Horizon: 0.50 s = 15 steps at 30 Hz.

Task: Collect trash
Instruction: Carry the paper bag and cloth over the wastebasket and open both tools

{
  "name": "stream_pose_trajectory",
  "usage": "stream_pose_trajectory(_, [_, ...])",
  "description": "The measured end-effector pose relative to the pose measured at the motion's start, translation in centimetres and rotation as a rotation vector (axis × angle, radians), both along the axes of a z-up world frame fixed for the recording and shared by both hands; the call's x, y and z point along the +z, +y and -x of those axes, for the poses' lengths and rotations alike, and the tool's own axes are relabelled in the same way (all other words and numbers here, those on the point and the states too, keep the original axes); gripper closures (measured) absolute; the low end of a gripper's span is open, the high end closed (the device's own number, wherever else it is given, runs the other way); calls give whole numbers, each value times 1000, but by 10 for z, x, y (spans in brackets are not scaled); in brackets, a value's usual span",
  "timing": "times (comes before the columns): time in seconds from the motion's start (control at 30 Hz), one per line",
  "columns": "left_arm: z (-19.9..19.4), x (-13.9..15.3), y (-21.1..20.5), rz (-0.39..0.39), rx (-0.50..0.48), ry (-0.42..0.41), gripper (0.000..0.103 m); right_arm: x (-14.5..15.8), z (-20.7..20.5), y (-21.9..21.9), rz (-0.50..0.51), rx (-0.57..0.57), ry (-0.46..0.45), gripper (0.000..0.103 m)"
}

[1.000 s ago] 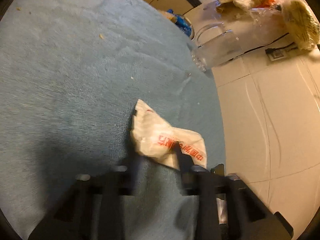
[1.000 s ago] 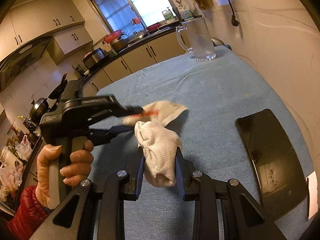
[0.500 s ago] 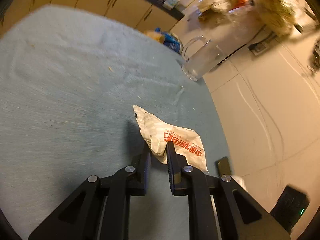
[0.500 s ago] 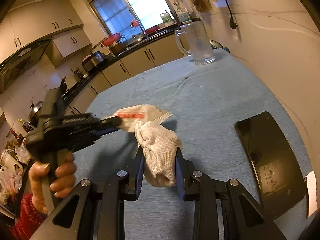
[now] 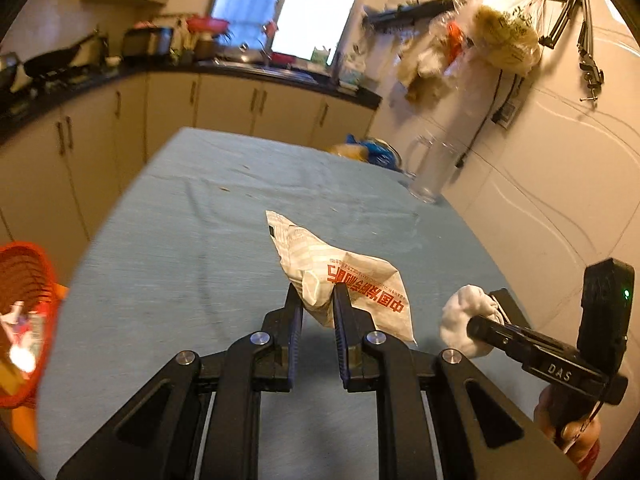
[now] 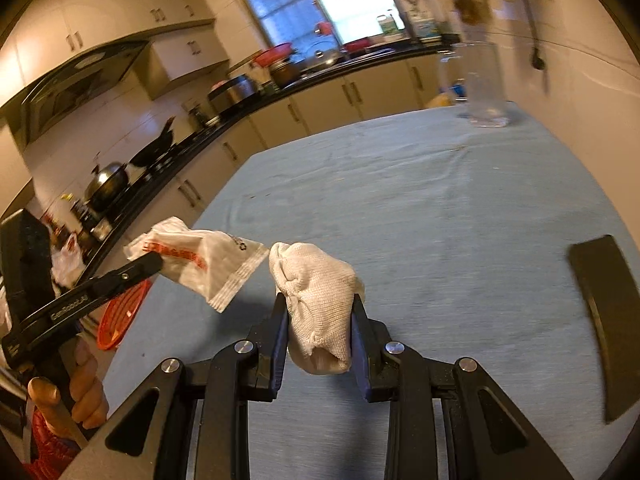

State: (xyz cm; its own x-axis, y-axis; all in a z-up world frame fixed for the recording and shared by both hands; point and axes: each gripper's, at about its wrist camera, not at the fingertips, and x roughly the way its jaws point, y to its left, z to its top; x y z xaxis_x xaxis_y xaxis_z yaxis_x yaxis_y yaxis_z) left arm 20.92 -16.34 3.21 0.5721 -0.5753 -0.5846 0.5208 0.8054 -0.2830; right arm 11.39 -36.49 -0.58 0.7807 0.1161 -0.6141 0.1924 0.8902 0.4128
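My left gripper (image 5: 317, 300) has its jaws clamped on a white wrapper (image 5: 344, 280) with red print, which I hold up above the blue cloth (image 5: 192, 264) covering the table. My right gripper (image 6: 319, 312) pinches a white wad (image 6: 320, 300) between its blue pads (image 6: 359, 332), also lifted off the cloth; from the left wrist I see that wad just right of the wrapper. An orange basket (image 5: 24, 312) with some scraps in it sits off the table's left edge, below both loads. A black tray (image 6: 608, 320) lies on the cloth to my right. A clear jug (image 5: 430, 168) stands at the far right corner, near the wall.
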Motion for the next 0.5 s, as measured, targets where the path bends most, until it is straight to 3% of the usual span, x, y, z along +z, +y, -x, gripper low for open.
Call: stream_pose_trajectory(0.5, [11, 8, 101, 9, 109, -77, 89, 2, -46, 80, 16, 137, 31, 73])
